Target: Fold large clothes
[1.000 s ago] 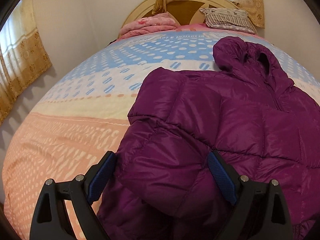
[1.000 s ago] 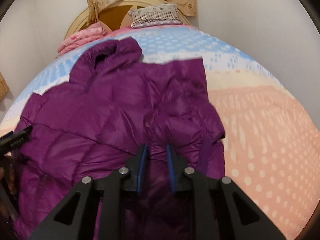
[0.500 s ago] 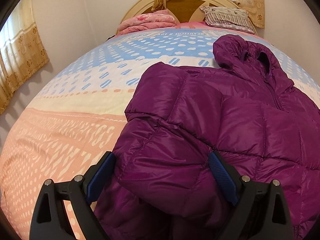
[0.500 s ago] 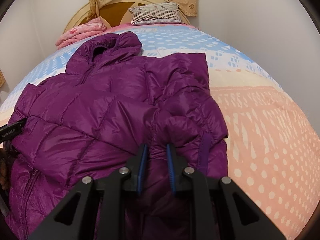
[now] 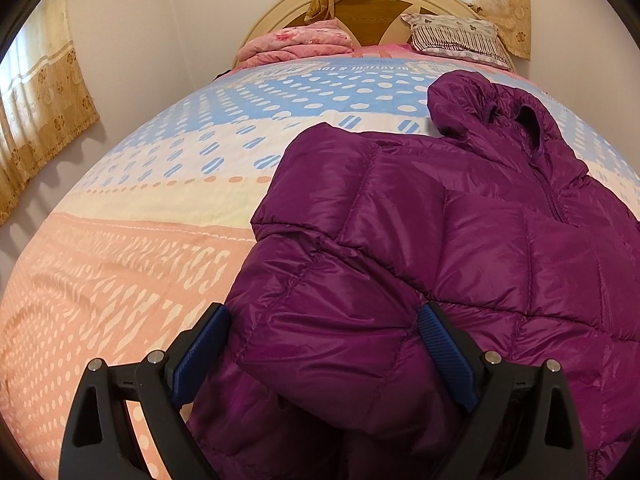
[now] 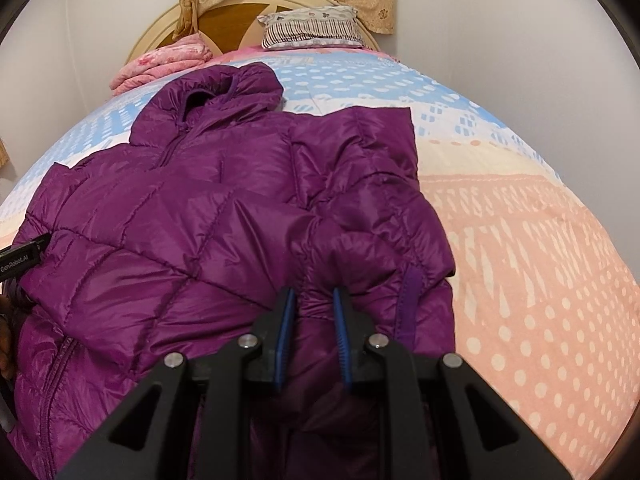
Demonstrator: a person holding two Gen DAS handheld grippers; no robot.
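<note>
Fingers of your right gripper stand close together, clamped on a pinch of the purple puffer jacket near its hem, the fabric bunched up between the blue pads. Fingers of your left gripper stand wide apart with a thick fold of the jacket's other side bulging between them; both pads lie against the fabric, but you cannot tell whether they press on it.

Ahead of both pairs of fingers the jacket lies spread on the bed, front up, zipper closed, hood pointing away from you toward the headboard. One sleeve is folded in over the body just beyond your right fingers.

Beyond the hood, a folded pink blanket and a striped pillow sit at the head of the bed. Patterned curtains hang on the wall far to the left of your left fingers.
</note>
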